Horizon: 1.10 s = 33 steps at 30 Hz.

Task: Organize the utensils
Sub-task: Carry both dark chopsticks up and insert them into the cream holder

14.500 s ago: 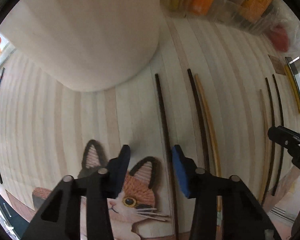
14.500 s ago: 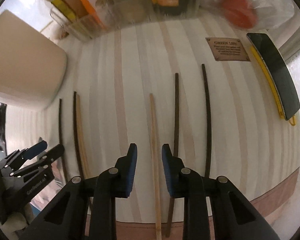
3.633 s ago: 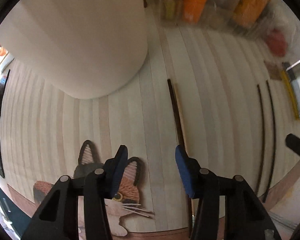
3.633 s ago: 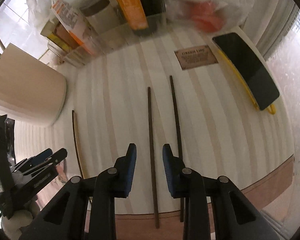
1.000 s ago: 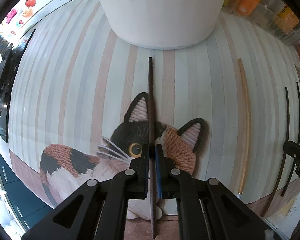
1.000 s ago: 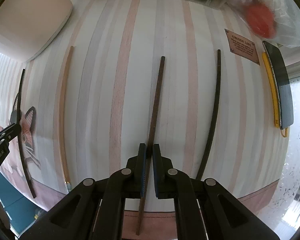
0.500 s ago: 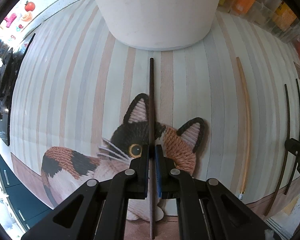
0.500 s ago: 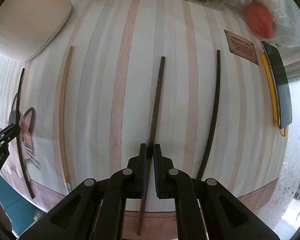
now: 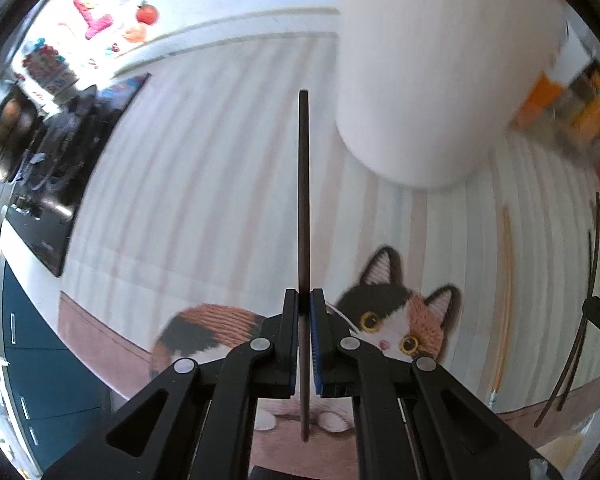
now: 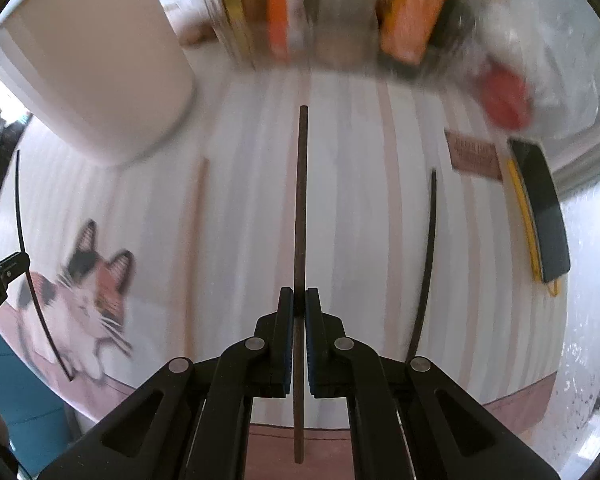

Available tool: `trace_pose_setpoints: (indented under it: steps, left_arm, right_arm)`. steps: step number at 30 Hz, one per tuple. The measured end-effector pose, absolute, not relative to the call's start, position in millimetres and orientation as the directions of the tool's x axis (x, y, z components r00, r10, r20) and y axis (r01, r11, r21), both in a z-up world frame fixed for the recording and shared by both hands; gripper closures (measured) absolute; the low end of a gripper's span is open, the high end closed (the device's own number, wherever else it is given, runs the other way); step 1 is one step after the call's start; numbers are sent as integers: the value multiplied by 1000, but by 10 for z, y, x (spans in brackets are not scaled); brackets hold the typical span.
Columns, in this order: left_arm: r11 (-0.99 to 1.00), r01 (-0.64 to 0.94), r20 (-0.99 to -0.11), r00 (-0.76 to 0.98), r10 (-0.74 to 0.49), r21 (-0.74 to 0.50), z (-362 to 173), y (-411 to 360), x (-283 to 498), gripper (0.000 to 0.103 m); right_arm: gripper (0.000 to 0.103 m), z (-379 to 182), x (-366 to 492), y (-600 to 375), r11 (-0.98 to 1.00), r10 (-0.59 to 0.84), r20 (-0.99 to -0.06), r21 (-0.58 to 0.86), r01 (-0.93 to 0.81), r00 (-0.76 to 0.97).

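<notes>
So we've got a dark chopstick pinched in each gripper, both up off the striped mat.

Our left gripper (image 9: 304, 330) is clamped tight on a dark chopstick (image 9: 303, 200), held above the cat coaster (image 9: 396, 320) and just left of the big white container (image 9: 440, 80). Our right gripper (image 10: 296, 330) is squeezed on a second dark chopstick (image 10: 300, 208) over the middle of the mat (image 10: 360, 220). Lying flat on the mat are a light wooden chopstick (image 10: 196, 240) and another dark one (image 10: 428, 256), near a black phone (image 10: 540, 208).
</notes>
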<state>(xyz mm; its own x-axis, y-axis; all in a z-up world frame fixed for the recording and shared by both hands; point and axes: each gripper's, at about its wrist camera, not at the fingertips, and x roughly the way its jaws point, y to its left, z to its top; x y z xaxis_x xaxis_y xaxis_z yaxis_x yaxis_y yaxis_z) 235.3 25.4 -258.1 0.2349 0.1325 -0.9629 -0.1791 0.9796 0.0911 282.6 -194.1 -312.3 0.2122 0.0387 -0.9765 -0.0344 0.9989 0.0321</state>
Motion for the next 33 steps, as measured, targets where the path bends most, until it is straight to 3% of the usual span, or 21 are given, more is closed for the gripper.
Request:
trace_pose_setpoints:
  steps: [7,16,25,33]
  left_arm:
    - [969,-240,-925,353,140,55,-2062,515,2368,100]
    - [960,-277,-810,569,141,-27,-1029,761,2492,101]
    - [956,-191,-680,733,-11,-222,-29,852,2794,101]
    - [957,-103,-641,761,-100,-272,216,651,3201,101]
  right_arm:
    - [98,-2566,2847,-1804,995,81,-925,57,-76,371]
    - [98,-1528,3022,-1663,988,152,-774,111,-104,615]
    - [98,-586,3485,-1465,971,221,-608,207,-117,762]
    - [98,-273,3953,-1297,960,238,-544,260,-108,805]
